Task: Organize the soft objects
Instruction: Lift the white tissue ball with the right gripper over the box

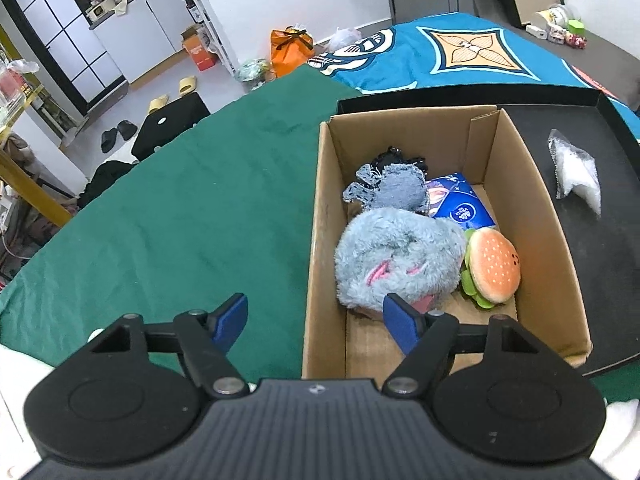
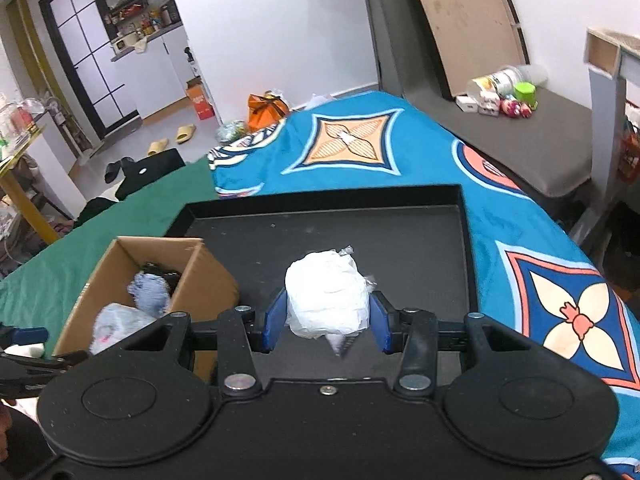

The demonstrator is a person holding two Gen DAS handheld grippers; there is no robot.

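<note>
Your right tongs (image 2: 326,322) are clamped on the white plastic-wrapped bundle (image 2: 326,294) — blue pads pressing both its sides, held over the near part of the black tray (image 2: 466,240). In the left view the bundle (image 1: 576,174) looks to be at or just above the tray floor (image 1: 560,120); I cannot tell whether it has lifted clear.

Your left tongs (image 1: 316,320) are wide apart and hold nothing, straddling the near left wall of the cardboard box (image 1: 320,216), one pad over the green cloth (image 1: 180,200), the other inside the box just by the grey plush (image 1: 400,256).

Step in hand, as I judge it: the last loose soft item is grasped, carry to the box is due. The box already holds the grey plush, a burger toy (image 1: 494,264), a blue packet (image 1: 460,204), a grey-blue fabric piece (image 1: 392,190) and something black at the far end.

Next move calls for lifting the bundle above the box's right wall, swinging left, and releasing over the near end — bare cardboard floor shows there by the front wall, the only open spot.

Edges: the box stands at the tray's left edge, its right wall tall, so go up first. Pull your left tongs back off the box wall, or the two tools may meet over the opening. Tray right half is bare; plenty of room there.
</note>
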